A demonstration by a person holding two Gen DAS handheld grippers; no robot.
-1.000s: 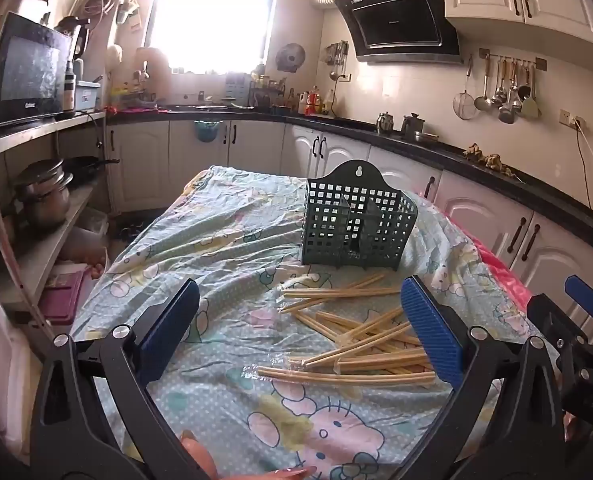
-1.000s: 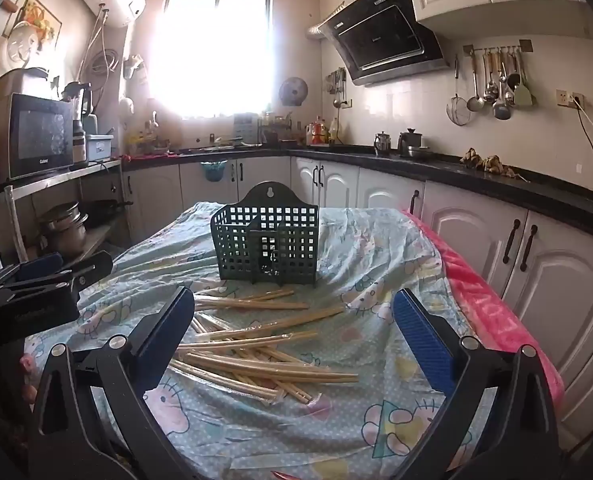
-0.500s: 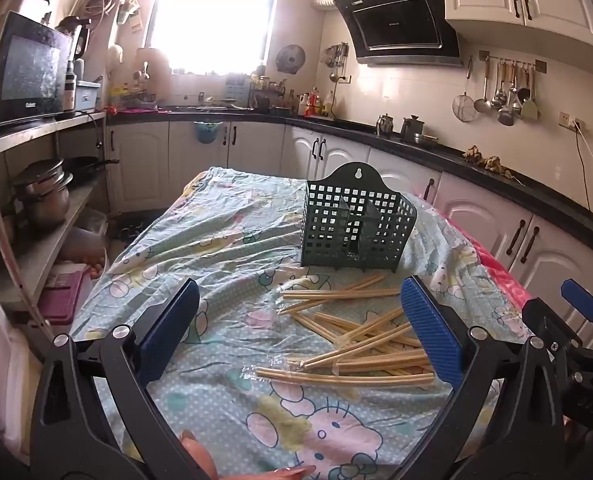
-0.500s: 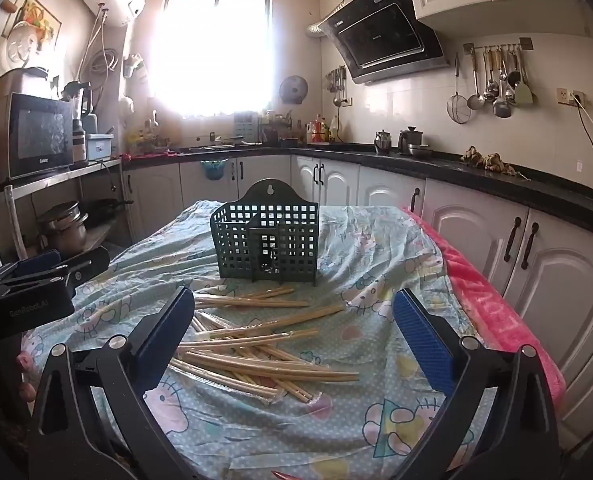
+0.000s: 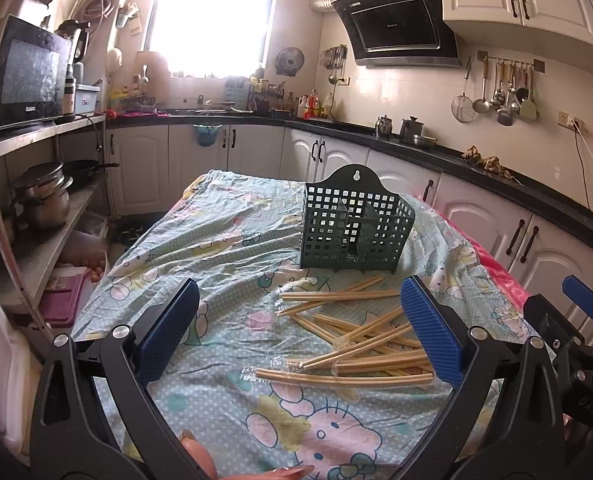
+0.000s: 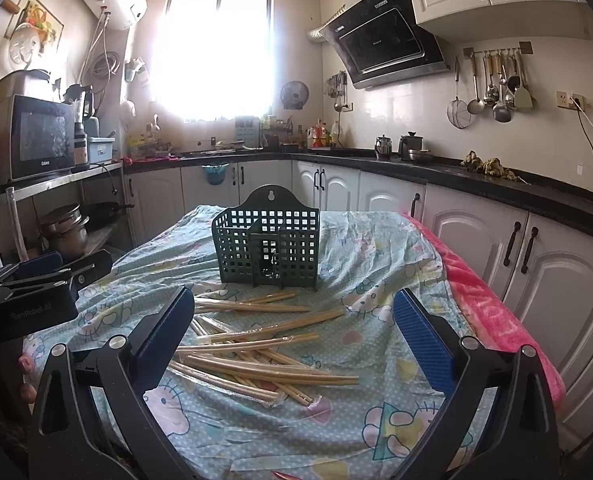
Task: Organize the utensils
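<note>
A dark green perforated utensil basket (image 5: pixel 356 228) stands upright on the table; it also shows in the right wrist view (image 6: pixel 266 246). A loose pile of wrapped bamboo chopsticks (image 5: pixel 356 340) lies in front of it, and shows in the right wrist view (image 6: pixel 256 344) too. My left gripper (image 5: pixel 296 340) is open and empty, above the near-left part of the pile. My right gripper (image 6: pixel 294 336) is open and empty, above the pile. Each gripper sees the other at its frame edge: the right one (image 5: pixel 576 344) and the left one (image 6: pixel 36 284).
The table wears a pale blue cartoon cloth (image 5: pixel 224 248) with a pink blanket edge (image 6: pixel 488 304) on the right. White cabinets (image 6: pixel 536 248) run along the right and back. A shelf with pots (image 5: pixel 40 200) stands to the left.
Both views have shifted very slightly; the right gripper sits a little lower in the left wrist view. Basket and chopsticks have not moved.
</note>
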